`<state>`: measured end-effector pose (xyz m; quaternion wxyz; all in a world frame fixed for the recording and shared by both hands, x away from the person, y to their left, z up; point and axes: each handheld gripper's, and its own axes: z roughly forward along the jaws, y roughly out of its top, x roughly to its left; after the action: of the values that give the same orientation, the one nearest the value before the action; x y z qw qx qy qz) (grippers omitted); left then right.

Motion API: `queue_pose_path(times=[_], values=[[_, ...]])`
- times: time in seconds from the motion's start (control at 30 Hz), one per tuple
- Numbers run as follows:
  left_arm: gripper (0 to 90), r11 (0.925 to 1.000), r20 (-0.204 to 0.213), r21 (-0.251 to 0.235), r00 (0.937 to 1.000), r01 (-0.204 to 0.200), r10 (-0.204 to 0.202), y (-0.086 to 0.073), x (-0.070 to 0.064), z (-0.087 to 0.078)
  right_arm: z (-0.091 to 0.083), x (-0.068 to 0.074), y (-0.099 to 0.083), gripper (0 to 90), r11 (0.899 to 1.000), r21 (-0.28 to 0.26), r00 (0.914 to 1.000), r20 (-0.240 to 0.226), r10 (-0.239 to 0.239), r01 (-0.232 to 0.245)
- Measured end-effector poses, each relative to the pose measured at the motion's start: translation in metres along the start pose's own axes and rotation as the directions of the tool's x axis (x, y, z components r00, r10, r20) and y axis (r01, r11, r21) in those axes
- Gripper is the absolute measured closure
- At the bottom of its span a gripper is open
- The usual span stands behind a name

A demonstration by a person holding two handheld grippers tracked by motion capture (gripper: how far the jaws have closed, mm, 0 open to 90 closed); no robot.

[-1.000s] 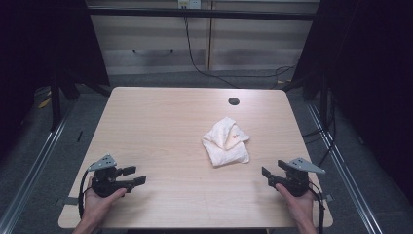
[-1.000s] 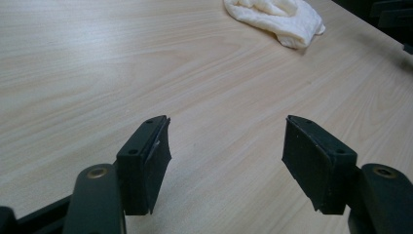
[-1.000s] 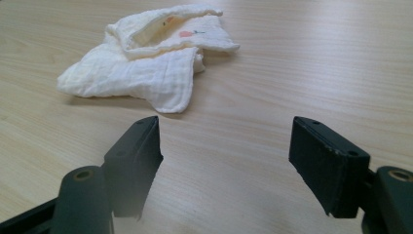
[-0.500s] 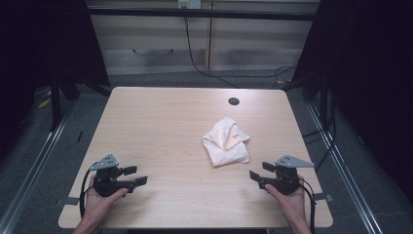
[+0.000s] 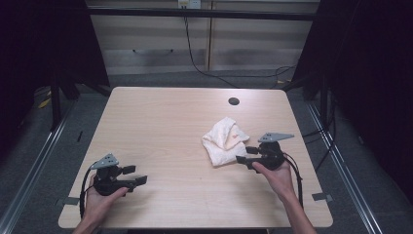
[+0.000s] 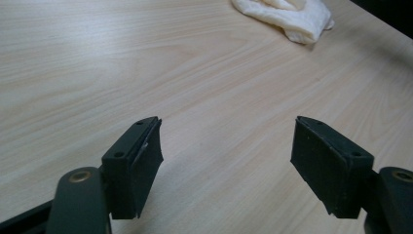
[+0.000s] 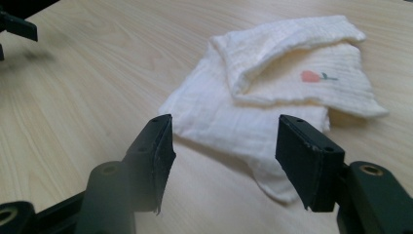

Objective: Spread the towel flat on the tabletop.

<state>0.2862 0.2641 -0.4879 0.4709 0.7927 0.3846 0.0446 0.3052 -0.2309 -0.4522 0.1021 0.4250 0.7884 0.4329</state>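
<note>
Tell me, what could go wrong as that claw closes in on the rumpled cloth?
The right gripper is open, low at the edge of the cloth. It might pinch only the top fold, so the layers slump apart. The cloth lies loose on the smooth table, so a nudge could push it away. The left gripper sits too far off to steady it.

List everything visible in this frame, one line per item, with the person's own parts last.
table: one, light wood, centre of the high view.
cloth: one, cream-white with a small pink and green mark, crumpled on the right half of the table.
round hole: one, dark, near the table's far edge.
cables: several, black, on the floor beyond the table.
left hand-held gripper: one, black, open, near the table's front left corner.
right hand-held gripper: one, black, open, right beside the cloth's near edge.
hands: two, entering from the bottom.
</note>
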Motion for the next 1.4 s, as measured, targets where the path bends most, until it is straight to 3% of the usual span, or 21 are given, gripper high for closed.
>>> queue_pose_path(times=[0.1,0.23,0.33,0.37,0.67,0.83,0.93,1.0,1.1,1.2,1.27,1.37,1.4], values=[[25.5,0.9999,0.009,-0.003,0.9998,-0.016,0.016,0.0,-0.002,-0.001,0.006,-0.004,0.008,47.9,1.0,0.019,1.0,0.004,-0.004,0.004],[24.2,0.9998,0.013,0.002,0.9997,-0.021,0.021,0.001,-0.002,-0.001,0.018,-0.022,0.026,46.1,0.999,0.036,0.9999,-0.007,0.013,-0.013],[24.1,0.9998,0.013,0.002,0.9998,-0.018,0.018,0.001,-0.001,0.0,0.024,-0.025,0.032,45.4,0.998,0.062,0.9999,-0.012,-0.001,0.001],[24.1,0.9998,0.009,0.004,0.9998,-0.02,0.02,0.001,-0.002,0.0,0.032,-0.026,0.037,44.7,0.996,0.083,0.9993,-0.011,-0.037,0.037],[24.1,0.9997,0.007,0.009,0.9997,-0.023,0.023,0.001,-0.002,0.0,0.06,-0.033,0.049,48.1,0.987,0.152,0.9975,-0.044,-0.054,0.06],[24.1,0.9997,0.003,0.011,0.9997,-0.023,0.023,0.001,0.0,-0.001,0.077,-0.037,0.051,38.6,0.979,0.193,0.9979,-0.037,-0.053,0.059],[23.7,0.9998,-0.002,0.008,0.9998,-0.021,0.021,0.0,0.0,-0.001,0.084,-0.04,0.048,32.5,0.98,0.191,0.9987,-0.002,-0.051,0.05],[23.3,0.9998,-0.008,0.006,0.9998,-0.019,0.019,0.001,0.001,-0.001,0.087,-0.042,0.047,29.3,0.983,0.181,0.9991,-0.01,-0.042,0.043],[23.3,0.9998,-0.009,0.011,0.9998,-0.019,0.019,0.0,0.001,0.0,0.093,-0.04,0.044,28.7,0.975,0.215,0.9981,-0.013,-0.061,0.062],[23.2,0.9998,-0.001,0.014,0.9999,-0.015,0.015,0.0,0.001,0.0,0.096,-0.04,0.042,30.2,0.972,0.229,0.9984,-0.013,-0.056,0.057],[23.2,0.9999,0.023,0.005,0.9996,0.014,-0.014,0.0,0.002,0.001,0.098,-0.042,0.039,35.0,0.97,0.237,0.9985,-0.015,-0.053,0.055],[23.2,0.9999,0.004,0.01,1.0,0.006,-0.006,0.0,0.004,0.0,0.099,-0.044,0.034,47.5,0.976,0.211,0.9988,0.0,-0.049,0.048],[23.2,0.9999,0.006,0.01,1.0,0.007,-0.007,0.0,0.004,0.001,0.099,-0.044,0.034,47.5,0.976,0.211,0.9988,0.0,-0.049,0.048]])
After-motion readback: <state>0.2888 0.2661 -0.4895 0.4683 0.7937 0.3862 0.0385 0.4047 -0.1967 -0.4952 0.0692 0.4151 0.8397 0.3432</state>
